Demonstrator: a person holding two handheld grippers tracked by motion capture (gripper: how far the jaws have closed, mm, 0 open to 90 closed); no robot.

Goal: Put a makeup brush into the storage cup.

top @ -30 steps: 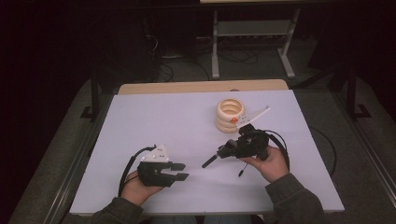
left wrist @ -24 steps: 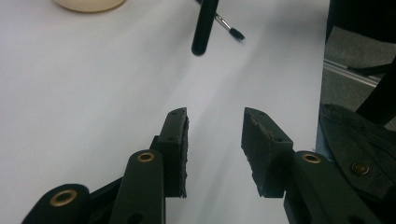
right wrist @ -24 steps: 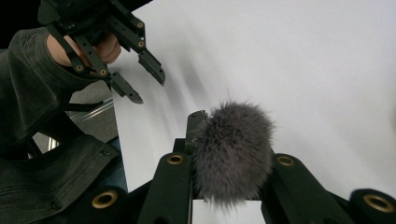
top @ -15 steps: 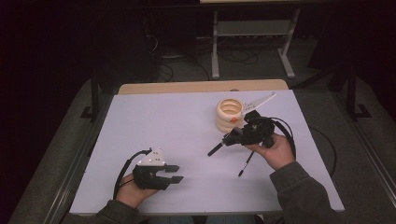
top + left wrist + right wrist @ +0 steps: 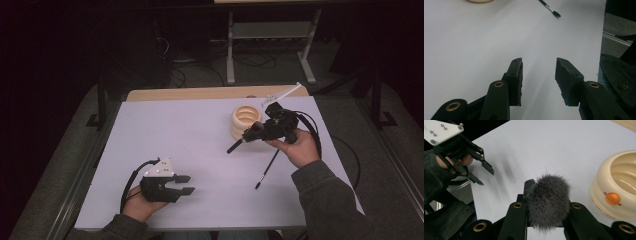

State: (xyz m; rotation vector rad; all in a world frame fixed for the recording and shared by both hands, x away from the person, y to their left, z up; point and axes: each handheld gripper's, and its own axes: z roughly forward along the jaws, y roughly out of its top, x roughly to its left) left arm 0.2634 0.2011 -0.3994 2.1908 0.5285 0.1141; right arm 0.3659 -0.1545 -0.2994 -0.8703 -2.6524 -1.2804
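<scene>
White worktop (image 5: 200, 150), dark room behind, metal stand legs (image 5: 230, 50) past the far edge. Cream ringed bowl (image 5: 246, 120) near the far right corner, touching nothing. Thin black brush (image 5: 266, 170) lies flat toward the right edge. Left gripper (image 5: 182, 184) near the front left corner, fingers (image 5: 515, 77) just been opening, parted, nothing between. Right gripper (image 5: 240, 142) raised beside the bowl, fingers clamped on a fluffy grey brush head (image 5: 549, 200), handle poking out behind.
</scene>
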